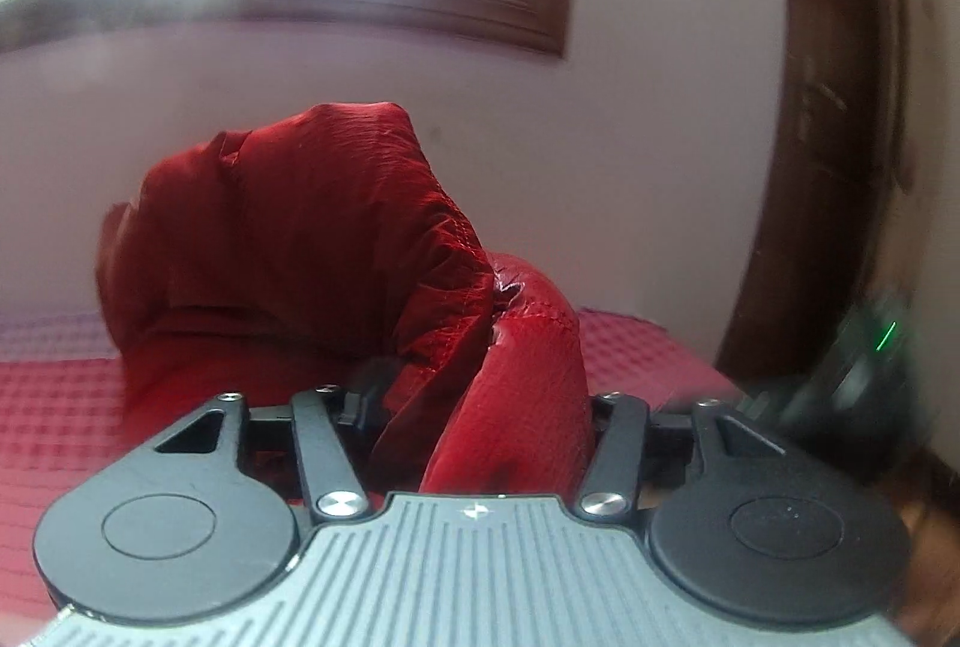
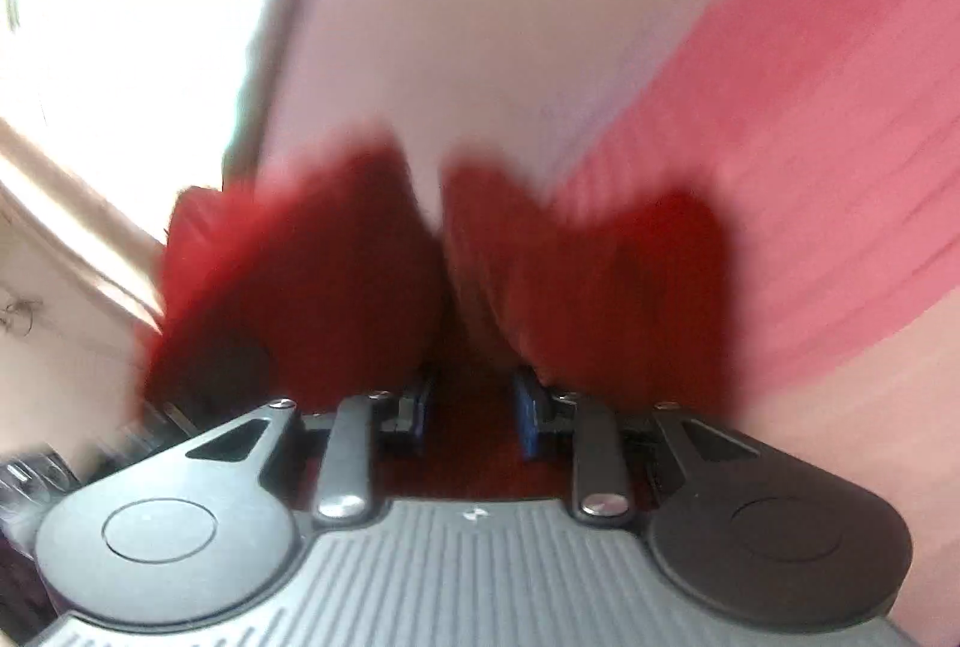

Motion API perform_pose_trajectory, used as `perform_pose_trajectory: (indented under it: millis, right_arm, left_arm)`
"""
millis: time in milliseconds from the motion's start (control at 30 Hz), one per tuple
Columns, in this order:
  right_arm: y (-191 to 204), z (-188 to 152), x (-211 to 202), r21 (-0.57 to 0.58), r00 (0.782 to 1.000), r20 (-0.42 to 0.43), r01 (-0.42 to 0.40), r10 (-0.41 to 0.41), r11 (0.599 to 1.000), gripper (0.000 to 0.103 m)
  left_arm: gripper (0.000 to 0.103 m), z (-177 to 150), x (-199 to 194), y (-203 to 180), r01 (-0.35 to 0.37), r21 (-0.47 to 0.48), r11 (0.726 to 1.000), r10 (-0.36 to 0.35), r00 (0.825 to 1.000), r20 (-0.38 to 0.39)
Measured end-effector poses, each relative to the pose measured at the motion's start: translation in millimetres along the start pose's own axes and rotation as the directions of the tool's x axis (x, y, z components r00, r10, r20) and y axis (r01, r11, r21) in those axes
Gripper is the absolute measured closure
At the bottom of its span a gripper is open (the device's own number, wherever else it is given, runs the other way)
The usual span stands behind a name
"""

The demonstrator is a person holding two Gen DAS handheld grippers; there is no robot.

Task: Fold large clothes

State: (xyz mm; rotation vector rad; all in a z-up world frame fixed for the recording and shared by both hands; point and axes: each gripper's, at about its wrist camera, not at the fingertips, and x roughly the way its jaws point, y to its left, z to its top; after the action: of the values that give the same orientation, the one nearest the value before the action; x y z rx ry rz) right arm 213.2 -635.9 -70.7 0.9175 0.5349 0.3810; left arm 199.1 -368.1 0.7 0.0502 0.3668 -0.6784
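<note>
A dark red padded garment (image 1: 300, 239) rises in a bunched lump straight ahead in the left wrist view. A thick stitched fold of it fills the gap of my left gripper (image 1: 480, 395), whose jaws press on the fold from both sides; the fingertips are buried in cloth. The right wrist view is blurred. There the same red garment (image 2: 312, 275) hangs in two lobes over my right gripper (image 2: 474, 347). Its blue pads (image 2: 531, 413) stand close together with red cloth in the narrow gap, and its tips are hidden.
A red waffle-textured bed cover (image 1: 60, 407) lies under the garment and shows pink (image 2: 810, 167) in the right wrist view. A bright window with a brown frame (image 1: 420, 11) sits in the pale wall behind. A brown wooden frame (image 1: 828, 137) and a dark device with a green light (image 1: 864, 365) stand at the right.
</note>
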Motion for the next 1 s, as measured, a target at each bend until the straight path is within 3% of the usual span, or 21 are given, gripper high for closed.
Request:
perform_pose_trajectory:
  millis: [100,167,267,367,433,567,633,667,733,867,1000]
  right_arm:
    - [27,27,-34,-0.145,0.997,0.082,0.023,-0.011,0.989,0.07]
    - [57,44,-42,-0.26,0.994,0.109,0.003,0.027,0.966,0.07]
    - [116,62,-31,-0.437,0.997,0.061,-0.013,0.044,0.899,0.069]
    - [168,67,6,-0.603,1.0,-0.029,-0.014,-0.005,0.797,0.069]
    - [192,64,40,-0.727,0.992,-0.052,0.042,-0.116,0.685,0.071]
    - [193,53,87,-0.866,0.934,-0.016,0.166,-0.357,0.472,0.073]
    - [184,37,80,-0.897,0.904,0.017,0.202,-0.427,0.392,0.073]
    - [181,32,71,-0.889,0.901,0.017,0.212,-0.434,0.406,0.073]
    - [162,32,56,-0.849,0.908,-0.003,0.219,-0.419,0.48,0.073]
    - [136,39,49,-0.794,0.916,0.0,0.244,-0.401,0.557,0.073]
    - [112,40,38,-0.728,0.93,0.003,0.254,-0.368,0.637,0.073]
  left_arm:
    - [0.041,-12,10,-14,0.003,0.064,0.998,-0.004,1.0,0.013]
    - [0.038,-18,17,-25,-0.013,0.106,0.994,0.011,1.0,0.016]
    - [0.032,-22,28,-41,-0.034,0.172,0.985,0.033,0.999,0.01]
    - [0.031,-26,35,-51,-0.042,0.202,0.978,0.041,0.999,0.006]
    - [0.031,-28,39,-56,-0.052,0.227,0.972,0.053,0.999,0.005]
    - [0.027,-31,40,-58,-0.05,0.257,0.965,0.052,0.999,0.0]
    - [0.014,-32,34,-57,-0.014,0.261,0.965,0.012,1.0,0.008]
    - [0.012,-34,27,-58,0.001,0.265,0.964,-0.007,1.0,0.021]
    - [0.008,-37,14,-62,0.012,0.282,0.959,-0.027,0.998,0.049]
    - [0.006,-37,-27,-58,0.034,0.223,0.974,-0.061,0.991,0.116]
    - [0.011,-37,-72,-43,-0.013,0.155,0.988,-0.018,0.98,0.196]
